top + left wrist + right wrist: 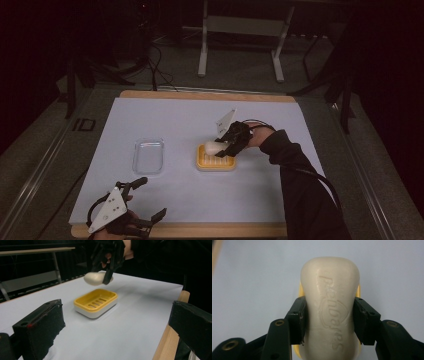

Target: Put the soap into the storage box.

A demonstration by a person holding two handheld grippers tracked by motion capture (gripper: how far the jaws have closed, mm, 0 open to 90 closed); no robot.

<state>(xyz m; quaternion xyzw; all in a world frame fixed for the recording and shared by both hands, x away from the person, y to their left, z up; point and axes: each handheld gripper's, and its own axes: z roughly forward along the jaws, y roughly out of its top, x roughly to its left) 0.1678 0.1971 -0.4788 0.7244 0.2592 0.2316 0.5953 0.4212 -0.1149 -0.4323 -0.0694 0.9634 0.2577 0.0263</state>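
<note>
Right gripper [226, 148] is clamped on one pale soap bar [331, 307], both jaws pressed against its long sides, holding it just above one yellow dish [96, 303]. Soap and dish are not touching. Left gripper [146, 200] hovers at the near table [260, 195] edge with jaws spread wide apart and nothing between them. One clear lid [148, 155] lies flat on the white sheet [165, 120], left of the dish and apart from it.

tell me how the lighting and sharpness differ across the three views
High view: dim, dark surroundings, the clear plastic lid faint. Left gripper view: brighter, the yellow slotted soap dish sharp, near jaws soft. Right gripper view: the cream embossed soap bar evenly lit, lettering crisp.
</note>
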